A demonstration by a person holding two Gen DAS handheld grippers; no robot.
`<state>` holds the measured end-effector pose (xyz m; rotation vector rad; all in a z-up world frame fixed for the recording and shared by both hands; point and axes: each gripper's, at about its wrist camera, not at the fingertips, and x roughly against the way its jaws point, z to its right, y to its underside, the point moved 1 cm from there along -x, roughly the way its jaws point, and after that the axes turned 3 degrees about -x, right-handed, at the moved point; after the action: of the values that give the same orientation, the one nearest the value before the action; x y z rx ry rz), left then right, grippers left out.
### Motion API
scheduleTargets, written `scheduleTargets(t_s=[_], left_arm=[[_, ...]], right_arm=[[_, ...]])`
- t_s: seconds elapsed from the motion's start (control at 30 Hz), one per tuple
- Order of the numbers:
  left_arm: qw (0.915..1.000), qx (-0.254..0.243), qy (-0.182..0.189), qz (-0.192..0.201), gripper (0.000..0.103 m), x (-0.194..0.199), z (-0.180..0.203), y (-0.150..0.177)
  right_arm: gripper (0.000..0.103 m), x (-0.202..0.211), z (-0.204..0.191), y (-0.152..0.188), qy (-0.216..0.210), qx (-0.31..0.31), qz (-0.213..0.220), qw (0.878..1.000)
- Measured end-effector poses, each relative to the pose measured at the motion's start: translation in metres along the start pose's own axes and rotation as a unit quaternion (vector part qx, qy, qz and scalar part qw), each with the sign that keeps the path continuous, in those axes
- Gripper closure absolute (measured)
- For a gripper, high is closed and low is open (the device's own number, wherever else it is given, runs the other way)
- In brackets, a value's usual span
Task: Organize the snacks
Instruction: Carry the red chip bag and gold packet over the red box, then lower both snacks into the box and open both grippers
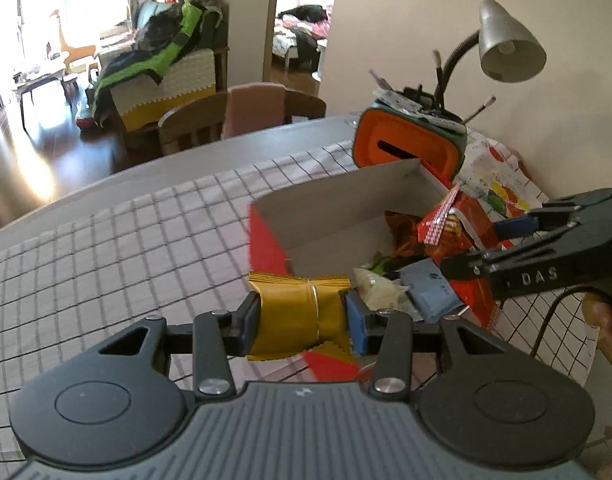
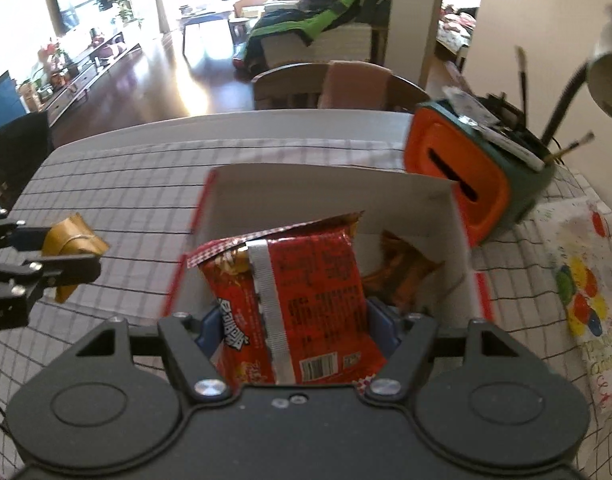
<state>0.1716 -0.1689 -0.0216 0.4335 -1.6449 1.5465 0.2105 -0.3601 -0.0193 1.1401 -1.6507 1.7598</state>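
Observation:
My left gripper (image 1: 302, 316) is shut on a small gold snack packet (image 1: 296, 312), held just left of the red and white cardboard box (image 1: 317, 216). The same packet (image 2: 72, 246) shows at the left edge of the right wrist view, between the left gripper's fingers (image 2: 66, 268). My right gripper (image 2: 294, 320) is shut on a large red snack bag (image 2: 298, 300), held upright over the box's (image 2: 329, 188) near end. The red bag (image 1: 461, 232) also appears in the left wrist view with the right gripper (image 1: 481, 246) on it. Inside the box lie a brown packet (image 2: 401, 268), a pale packet (image 1: 375, 290) and a blue packet (image 1: 429, 288).
The table wears a white grid cloth (image 1: 126, 248). An orange and green holder (image 2: 473, 176) with brushes stands behind the box, beside a grey desk lamp (image 1: 505, 44). A colourful paper bag (image 2: 585, 280) lies to the right. A wooden chair (image 2: 337, 84) stands at the far table edge.

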Motion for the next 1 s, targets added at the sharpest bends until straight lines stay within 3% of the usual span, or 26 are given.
scheduleTargets(t_s=[0.3, 0.67, 1.0], left_arm=[[0.9990, -0.006, 0.001, -0.044, 0.059, -0.057, 0.038, -0.013], [0.9955, -0.045, 0.003, -0.084, 0.059, -0.105, 0.070, -0.009], [0.9919, -0.057, 0.007, -0.113, 0.059, -0.126, 0.077, 0.002]], right_arm=[[0.031, -0.023, 0.060, -0.008, 0.027, -0.029, -0.007, 0.999], [0.031, -0.072, 0.075, 0.003, 0.025, -0.034, -0.050, 0.998], [0.032, -0.086, 0.076, 0.014, 0.026, -0.026, -0.060, 0.998]])
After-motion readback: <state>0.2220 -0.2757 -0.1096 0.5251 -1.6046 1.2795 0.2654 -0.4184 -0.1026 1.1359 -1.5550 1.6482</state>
